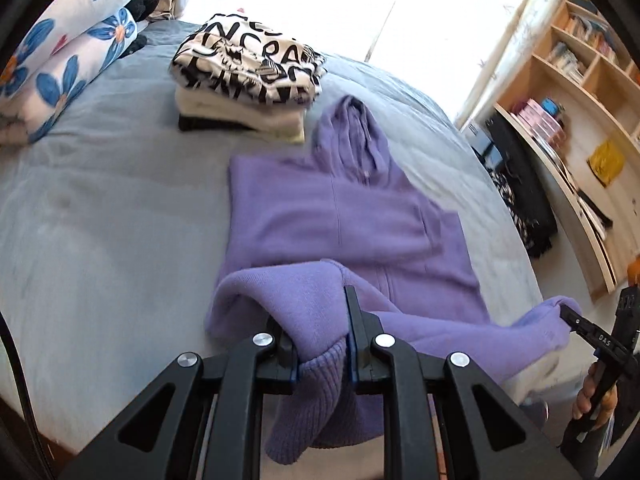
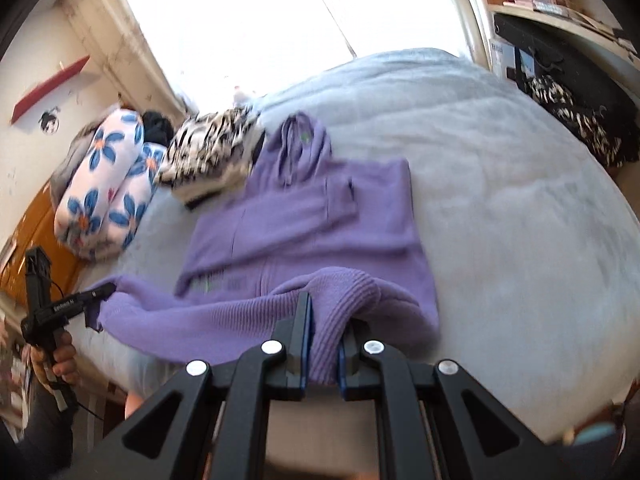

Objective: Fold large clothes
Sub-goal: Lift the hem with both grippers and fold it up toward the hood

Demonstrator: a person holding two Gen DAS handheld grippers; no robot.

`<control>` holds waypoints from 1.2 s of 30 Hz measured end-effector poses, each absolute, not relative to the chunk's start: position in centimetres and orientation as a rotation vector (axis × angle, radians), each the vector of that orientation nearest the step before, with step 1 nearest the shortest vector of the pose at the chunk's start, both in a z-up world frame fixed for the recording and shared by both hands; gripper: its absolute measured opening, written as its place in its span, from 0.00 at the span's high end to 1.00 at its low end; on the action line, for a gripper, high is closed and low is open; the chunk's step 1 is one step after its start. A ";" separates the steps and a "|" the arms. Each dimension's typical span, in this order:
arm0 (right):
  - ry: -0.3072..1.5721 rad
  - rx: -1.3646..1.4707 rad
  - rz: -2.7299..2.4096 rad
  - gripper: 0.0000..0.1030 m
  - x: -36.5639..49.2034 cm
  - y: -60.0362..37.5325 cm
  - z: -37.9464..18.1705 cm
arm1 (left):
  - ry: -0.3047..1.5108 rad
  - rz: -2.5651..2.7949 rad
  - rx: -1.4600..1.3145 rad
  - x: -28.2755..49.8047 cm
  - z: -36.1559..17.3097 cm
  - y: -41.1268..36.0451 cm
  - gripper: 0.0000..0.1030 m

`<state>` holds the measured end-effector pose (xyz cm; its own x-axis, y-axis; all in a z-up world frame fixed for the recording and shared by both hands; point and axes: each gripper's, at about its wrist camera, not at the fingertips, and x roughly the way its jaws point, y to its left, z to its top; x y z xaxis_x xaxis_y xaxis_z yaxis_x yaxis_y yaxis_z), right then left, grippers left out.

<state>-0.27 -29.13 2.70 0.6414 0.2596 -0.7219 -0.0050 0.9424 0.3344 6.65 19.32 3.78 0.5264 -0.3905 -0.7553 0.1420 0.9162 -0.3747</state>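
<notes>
Lilac knit is what we have in hand: one hoodie (image 1: 340, 216) lies on the grey bed (image 1: 100, 220), hood toward twelve o'clock, sleeves already laid across the chest, so we judge the side folds done and the bottom-up fold in progress. Our left tool (image 1: 316, 332) is clamped on the ribbed hem at six o'clock in its own view, and our right tool (image 2: 324, 336) pinches the other hem corner the same way, both corners raised off the bed. Next, we think, both tools must carry the hem toward twelve o'clock together, level with each other, and lay it near the hood's base without dragging the body or loosening the sleeves. By our count: one hoodie being folded, one stack of folded clothes (image 1: 248, 92) at eleven o'clock topped by a black-and-white print, two flowered pillows (image 1: 76, 60) at ten o'clock, and one bookshelf (image 1: 576, 92) at two o'clock.
</notes>
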 end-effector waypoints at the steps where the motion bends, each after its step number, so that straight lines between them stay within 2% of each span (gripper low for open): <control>1: 0.862 0.320 0.144 0.91 2.1 -29.3 2.8 | 0.972 -0.317 -0.284 8.2 3.6 19.1 0.84; 9: 0.939 0.322 0.054 0.89 16.9 -30.1 -1.4 | 1.068 -0.243 -0.337 23.5 -1.7 17.4 0.76; 12: 1.008 0.360 0.043 0.80 22.0 -30.7 -4.6 | 1.142 -0.216 -0.324 27.6 -5.0 16.2 0.72; 16: 1.050 0.480 0.043 0.60 25.4 -32.3 -8.0 | 1.254 -0.227 -0.410 31.0 -9.2 16.5 0.63; 19: 1.061 0.510 0.049 0.52 26.3 -33.1 -8.9 | 1.299 -0.239 -0.500 32.4 -10.8 17.4 0.60; 27: 1.103 0.438 0.019 0.52 27.1 -34.5 -11.4 | 1.317 -0.294 -0.465 34.4 -10.3 17.0 0.49; 29: 1.114 0.454 0.023 0.52 27.1 -34.9 -12.1 | 1.269 -0.276 -0.443 34.8 -9.4 17.1 0.31; 31: 1.123 0.450 0.036 0.52 27.2 -35.0 -12.7 | 1.219 -0.276 -0.447 34.8 -8.1 17.6 0.22; 36: 1.138 0.429 0.074 0.52 27.5 -34.8 -13.4 | 1.214 -0.262 -0.373 35.4 -7.8 17.5 0.22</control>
<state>27.53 -34.80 -13.36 0.4266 0.2718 -0.8626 0.1585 0.9165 0.3672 35.37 17.51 -7.78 0.3307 -0.3908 -0.8590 -0.0022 0.9099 -0.4148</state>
